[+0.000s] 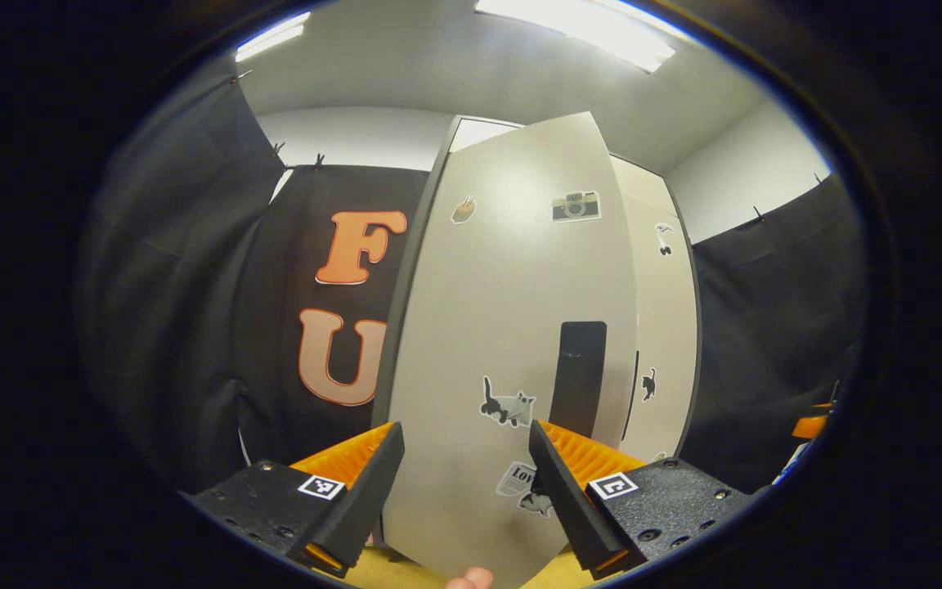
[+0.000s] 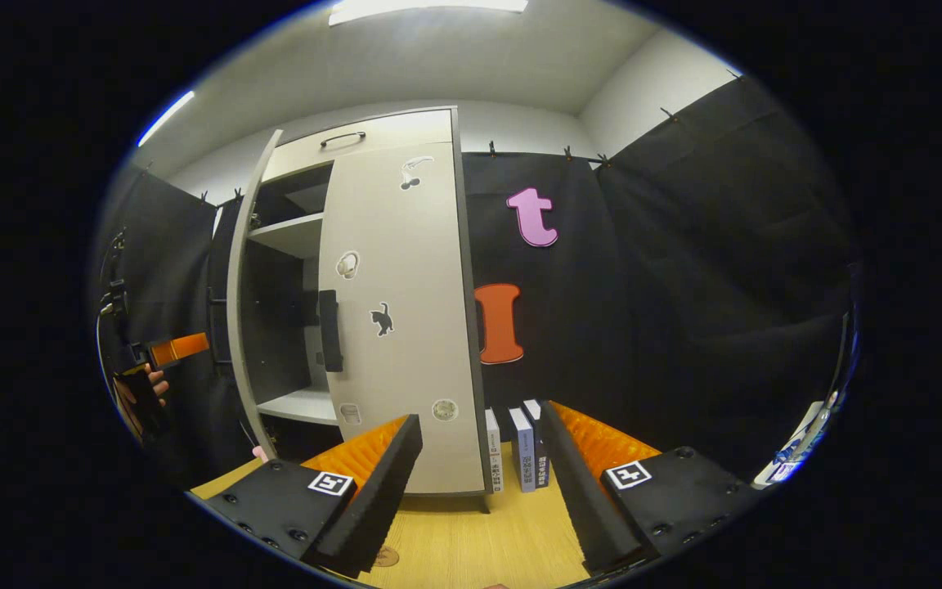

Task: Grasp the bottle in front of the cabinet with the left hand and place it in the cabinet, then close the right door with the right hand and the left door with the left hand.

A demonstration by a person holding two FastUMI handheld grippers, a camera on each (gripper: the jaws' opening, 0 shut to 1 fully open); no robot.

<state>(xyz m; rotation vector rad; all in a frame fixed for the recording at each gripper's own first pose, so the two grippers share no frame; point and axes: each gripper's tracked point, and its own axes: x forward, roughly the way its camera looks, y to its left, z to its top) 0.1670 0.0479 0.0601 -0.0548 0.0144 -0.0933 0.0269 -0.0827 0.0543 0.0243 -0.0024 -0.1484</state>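
Two doors on one pale cabinet [image 2: 389, 139]: right door [image 2: 405, 327] shut, left door [image 1: 512, 327] part open, swung toward the left gripper [image 1: 467, 483]. Fingers of that gripper wide apart, holding nothing, close in front of the door face, dark handle [image 1: 579, 376] at one o'clock from them. Right gripper [image 2: 479, 483] over the wooden worktop [image 2: 479, 540], fingers likewise wide and empty, facing the shut door. Small boxes [image 2: 520, 446] upright at twelve o'clock, beside the cabinet. Bottle: cannot tell where among the shelves [image 2: 295, 233].
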